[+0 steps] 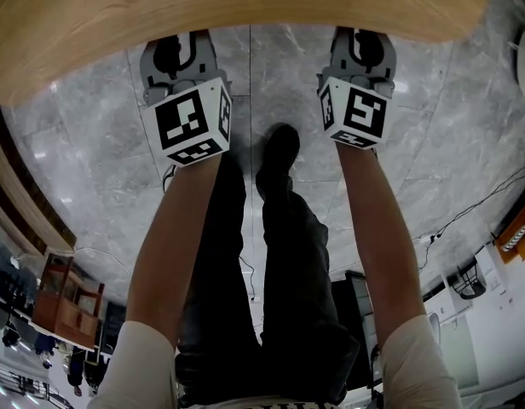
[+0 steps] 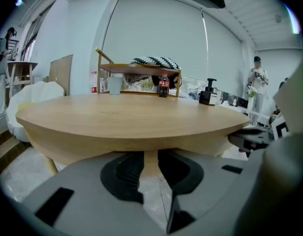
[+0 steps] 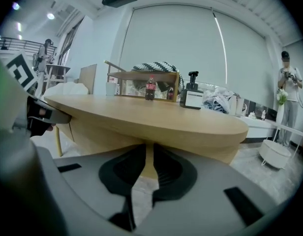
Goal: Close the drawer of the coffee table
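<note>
The round light-wood coffee table [image 1: 245,7] fills the top of the head view, and both grippers reach under its near rim. Their fingertips are hidden there; only the marker cubes of the left [image 1: 193,119] and the right [image 1: 356,109] show. In the left gripper view the left gripper [image 2: 150,163] has a narrow gap between its black pads, with the wooden band [image 2: 141,140] under the table top seen through it. The right gripper [image 3: 149,162] shows a still thinner gap facing the same wooden band [image 3: 156,132]. I cannot make out a drawer's outline.
On the table's far side stand a wooden rack [image 2: 139,77], a cola bottle [image 3: 150,89], a cup [image 2: 114,85] and a black pump bottle [image 3: 192,96]. A person [image 3: 288,100] stands at the right. Below me are my legs and shoe [image 1: 278,156] on the marble floor, with cables [image 1: 467,211] to the right.
</note>
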A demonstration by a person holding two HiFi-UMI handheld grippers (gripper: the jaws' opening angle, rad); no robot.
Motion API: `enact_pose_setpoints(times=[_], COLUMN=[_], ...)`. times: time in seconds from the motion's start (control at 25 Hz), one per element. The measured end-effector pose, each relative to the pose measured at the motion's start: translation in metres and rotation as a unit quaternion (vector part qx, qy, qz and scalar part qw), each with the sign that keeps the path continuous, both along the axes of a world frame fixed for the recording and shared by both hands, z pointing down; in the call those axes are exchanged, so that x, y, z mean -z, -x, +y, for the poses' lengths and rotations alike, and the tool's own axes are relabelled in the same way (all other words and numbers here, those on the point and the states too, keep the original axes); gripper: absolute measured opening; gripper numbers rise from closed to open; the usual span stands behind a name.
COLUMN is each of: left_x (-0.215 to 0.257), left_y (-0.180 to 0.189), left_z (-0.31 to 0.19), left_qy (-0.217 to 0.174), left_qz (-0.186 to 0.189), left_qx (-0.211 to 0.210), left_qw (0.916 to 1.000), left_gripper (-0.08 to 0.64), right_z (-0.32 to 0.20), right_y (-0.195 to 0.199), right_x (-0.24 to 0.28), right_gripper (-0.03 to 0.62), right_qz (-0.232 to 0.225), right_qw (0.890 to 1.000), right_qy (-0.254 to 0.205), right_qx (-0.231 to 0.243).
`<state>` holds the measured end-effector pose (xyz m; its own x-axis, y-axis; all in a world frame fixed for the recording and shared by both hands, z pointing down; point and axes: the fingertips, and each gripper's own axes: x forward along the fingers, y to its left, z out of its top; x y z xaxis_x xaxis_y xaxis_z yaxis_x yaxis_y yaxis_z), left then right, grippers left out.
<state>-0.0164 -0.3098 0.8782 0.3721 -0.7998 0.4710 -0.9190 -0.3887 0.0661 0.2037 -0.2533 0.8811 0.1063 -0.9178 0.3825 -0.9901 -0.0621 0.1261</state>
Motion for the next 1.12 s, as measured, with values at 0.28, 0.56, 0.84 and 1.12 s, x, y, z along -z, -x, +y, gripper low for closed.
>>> enact_pose_setpoints(times=[0.28, 0.56, 0.84, 1.12], left_x=[-0.008, 0.029, 0.110, 0.211], left_y=[0.010, 0.020, 0.029, 0.031], left_z=[0.018, 0.053, 0.061, 0.090], left_qy=[0.027, 0.046, 0.030, 0.031], left_qz=[-0.036, -0.049, -0.043, -0.028], left_qx=[-0.021, -0.062, -0.064, -0.107], left_qw=[0.9988, 0.9958, 0.9966, 0.9934], left_gripper=[0.103, 0.075, 0.047, 0.028], right_z=[0.016, 0.060, 0.074, 0.092], right_y=[0.003, 0.005, 0.017, 0.039], right_x=[0.002, 0.030, 0.109, 0.207], right_gripper=[0.063, 0.052, 0.037, 0.026], right_qz=[-0.022, 0.001, -0.012, -0.030], right_qw=[0.999, 0.996, 0.996, 0.996], right_qy=[0.042, 0.083, 0.075, 0.064], right_qx=[0.016, 0.038, 0.042, 0.049])
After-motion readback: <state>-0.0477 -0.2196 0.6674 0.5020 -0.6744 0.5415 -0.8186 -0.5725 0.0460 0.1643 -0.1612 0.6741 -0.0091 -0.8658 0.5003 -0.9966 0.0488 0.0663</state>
